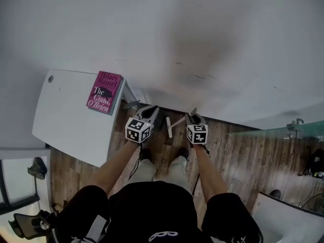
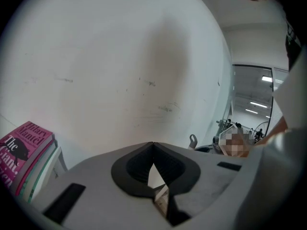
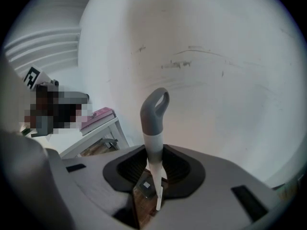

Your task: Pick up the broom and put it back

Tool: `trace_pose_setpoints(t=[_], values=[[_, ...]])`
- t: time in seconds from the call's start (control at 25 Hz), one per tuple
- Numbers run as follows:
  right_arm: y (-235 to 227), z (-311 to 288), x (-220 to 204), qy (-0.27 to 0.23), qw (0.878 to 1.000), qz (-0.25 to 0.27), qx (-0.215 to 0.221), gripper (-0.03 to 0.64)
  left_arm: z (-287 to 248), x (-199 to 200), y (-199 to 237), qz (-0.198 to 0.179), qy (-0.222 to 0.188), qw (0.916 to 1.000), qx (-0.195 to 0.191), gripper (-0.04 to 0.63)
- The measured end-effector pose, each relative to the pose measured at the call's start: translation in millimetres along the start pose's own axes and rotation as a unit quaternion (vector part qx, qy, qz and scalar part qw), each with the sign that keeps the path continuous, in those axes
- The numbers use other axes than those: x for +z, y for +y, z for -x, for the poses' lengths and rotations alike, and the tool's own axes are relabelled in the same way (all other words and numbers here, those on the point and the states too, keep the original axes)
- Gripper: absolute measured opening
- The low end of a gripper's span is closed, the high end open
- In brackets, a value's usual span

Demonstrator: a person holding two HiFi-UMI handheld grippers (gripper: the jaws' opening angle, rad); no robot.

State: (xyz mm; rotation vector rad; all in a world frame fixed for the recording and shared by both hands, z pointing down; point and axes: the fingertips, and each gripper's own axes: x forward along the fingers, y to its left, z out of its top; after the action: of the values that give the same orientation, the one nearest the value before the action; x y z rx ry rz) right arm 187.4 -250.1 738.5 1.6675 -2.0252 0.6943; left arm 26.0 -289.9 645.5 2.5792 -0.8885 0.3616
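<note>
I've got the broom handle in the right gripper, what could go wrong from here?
The right gripper clamps the broom handle just below its looped end, so the rest may swing or slip. That end points at the wall and may scrape it. The white table with the book stands close on the left; a swinging handle might hit it.

the broom (image 3: 153, 138) is white with a grey end; the book (image 1: 104, 92) magenta with white lettering; the counter (image 1: 66, 115) white; the floor (image 1: 243, 156) brown wood-grain planks.
</note>
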Motion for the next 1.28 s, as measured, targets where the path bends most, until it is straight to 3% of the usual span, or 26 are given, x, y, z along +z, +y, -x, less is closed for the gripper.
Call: trace_pose_setpoints(t=[0.36, 0.64, 1.0, 1.28], values=[[18, 48, 21, -0.044, 0.997, -0.008, -0.058, 0.114, 29, 25, 5, -0.022, -0.019, 0.9990, -0.034, 0.021], [22, 89, 46, -0.085, 0.992, -0.024, -0.093, 0.114, 51, 35, -6, -0.006, -0.033, 0.9984, -0.045, 0.021], [29, 130, 84, -0.126, 0.984, -0.039, -0.123, 0.114, 73, 71, -27, -0.052, -0.059, 0.9923, -0.096, 0.021], [45, 152, 113, -0.147, 0.980, -0.031, -0.130, 0.114, 88, 93, -19, -0.057, -0.081, 0.9896, -0.104, 0.021]])
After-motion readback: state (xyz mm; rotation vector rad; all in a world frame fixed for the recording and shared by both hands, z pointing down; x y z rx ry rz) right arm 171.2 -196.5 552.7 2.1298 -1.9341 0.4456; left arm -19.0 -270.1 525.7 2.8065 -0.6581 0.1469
